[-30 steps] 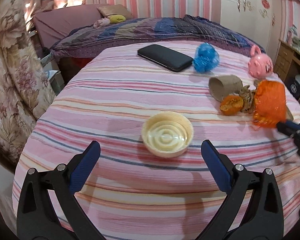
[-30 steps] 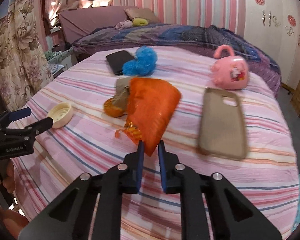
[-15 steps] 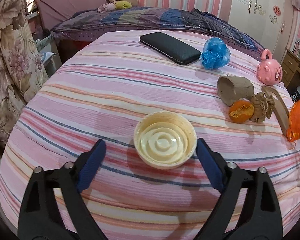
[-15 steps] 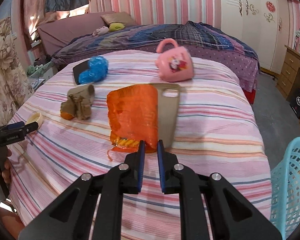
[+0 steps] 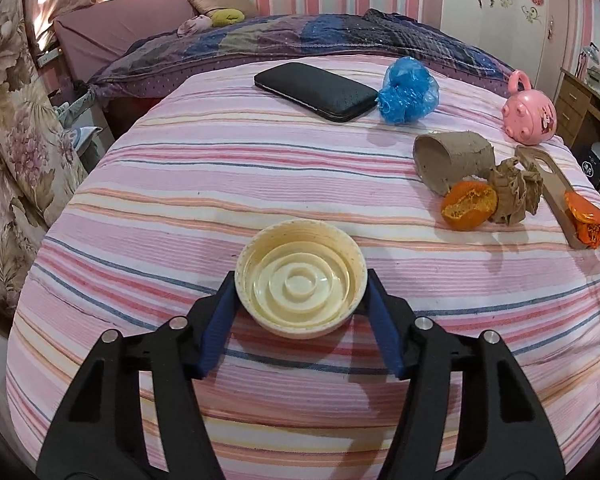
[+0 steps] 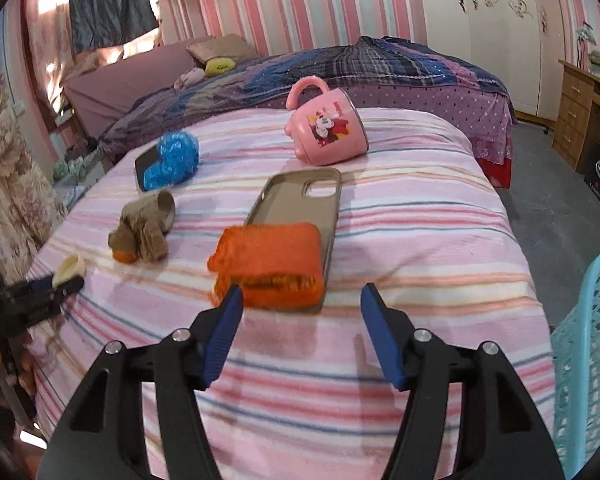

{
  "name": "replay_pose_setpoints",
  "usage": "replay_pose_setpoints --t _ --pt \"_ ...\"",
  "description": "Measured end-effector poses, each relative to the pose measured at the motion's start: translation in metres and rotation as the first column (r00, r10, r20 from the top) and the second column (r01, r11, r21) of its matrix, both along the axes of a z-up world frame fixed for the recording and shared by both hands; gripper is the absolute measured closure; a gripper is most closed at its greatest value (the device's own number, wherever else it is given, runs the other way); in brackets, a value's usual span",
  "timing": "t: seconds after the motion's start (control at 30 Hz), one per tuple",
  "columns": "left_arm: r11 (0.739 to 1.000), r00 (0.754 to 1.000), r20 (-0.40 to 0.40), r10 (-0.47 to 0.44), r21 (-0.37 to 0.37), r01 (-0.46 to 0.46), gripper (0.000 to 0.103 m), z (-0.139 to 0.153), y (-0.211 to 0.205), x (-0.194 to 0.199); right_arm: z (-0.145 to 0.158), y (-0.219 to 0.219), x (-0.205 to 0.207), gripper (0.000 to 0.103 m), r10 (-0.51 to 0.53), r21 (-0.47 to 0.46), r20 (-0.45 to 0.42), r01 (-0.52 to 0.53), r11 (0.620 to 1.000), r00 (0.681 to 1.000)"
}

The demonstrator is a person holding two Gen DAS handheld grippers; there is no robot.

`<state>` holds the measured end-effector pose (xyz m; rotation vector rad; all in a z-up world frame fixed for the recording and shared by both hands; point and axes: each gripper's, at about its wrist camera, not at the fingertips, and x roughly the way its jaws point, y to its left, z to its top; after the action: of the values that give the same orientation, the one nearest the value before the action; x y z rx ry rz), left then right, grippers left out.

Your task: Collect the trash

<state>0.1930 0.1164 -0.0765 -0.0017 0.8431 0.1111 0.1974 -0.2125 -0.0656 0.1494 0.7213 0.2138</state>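
My left gripper (image 5: 301, 296) is shut on a cream plastic lid (image 5: 300, 278), its blue pads against the lid's two sides on the striped bedspread. My right gripper (image 6: 302, 300) is open and empty, just short of an orange wrapper (image 6: 270, 266) that lies on the near end of a beige phone case (image 6: 300, 200). An orange peel (image 5: 468, 205), a crumpled brown paper (image 5: 514, 192), a cardboard tube (image 5: 452, 160) and a blue plastic bag (image 5: 408, 90) lie at the right of the left wrist view.
A black phone (image 5: 316, 90) and a pink mug (image 6: 326, 126) lie on the bedspread (image 5: 204, 184). A light blue basket (image 6: 588, 360) stands beside the bed at the right. A second bed with a dark quilt (image 6: 340, 68) stands behind.
My left gripper moved forward and closed on the cream lid. My right gripper opened and let go of the orange wrapper, which now lies on the phone case.
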Motion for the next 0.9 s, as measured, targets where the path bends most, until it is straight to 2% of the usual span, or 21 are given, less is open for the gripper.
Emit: replay_pose_setpoints --t 0.07,0.13,0.23,0.3,0.47,0.6,0.83,0.87,0.9 --pt "1.0 1.0 0.001 0.001 0.009 -0.001 0.043 0.0 -0.001 0.0 -0.002 0.001 0.005 0.043 -0.006 0.027 -0.011 0.006 1.0 1.0" --pt "1.0 1.0 0.002 0.002 0.015 -0.002 0.043 0.0 -0.002 0.0 -0.007 0.007 0.011 0.045 -0.003 0.008 -0.03 0.003 1.0 1.0" --pt "1.0 1.0 0.006 0.004 0.012 -0.004 0.043 0.001 -0.002 -0.001 -0.006 0.009 0.012 0.066 0.009 0.009 -0.029 -0.009 1.0 1.0" --pt "1.0 1.0 0.011 0.003 0.007 -0.003 0.043 0.001 -0.001 -0.002 -0.004 0.009 0.01 0.09 0.01 0.002 -0.005 -0.01 1.0 1.0" --pt "1.0 1.0 0.029 0.007 -0.001 -0.007 0.043 0.003 0.0 -0.005 0.004 0.002 0.002 0.099 -0.012 -0.012 0.054 0.013 1.0 0.998" --pt "1.0 0.999 0.049 0.011 0.014 -0.011 0.043 0.008 -0.003 -0.009 0.014 -0.006 -0.009 0.099 -0.031 -0.023 0.098 0.034 0.999 0.995" --pt "1.0 0.997 0.078 0.011 0.022 -0.013 0.043 0.015 -0.01 -0.017 0.012 -0.015 -0.009 0.096 -0.008 0.002 0.075 0.008 1.0 0.997" --pt "1.0 0.997 0.078 0.012 0.025 -0.014 0.043 0.015 -0.011 -0.017 0.014 -0.014 -0.008 0.083 -0.01 0.011 0.079 0.009 1.0 0.997" --pt "0.999 0.997 0.078 0.014 0.027 -0.017 0.043 0.015 -0.011 -0.017 0.014 -0.014 -0.007 0.058 -0.015 0.02 0.083 0.014 1.0 0.996"
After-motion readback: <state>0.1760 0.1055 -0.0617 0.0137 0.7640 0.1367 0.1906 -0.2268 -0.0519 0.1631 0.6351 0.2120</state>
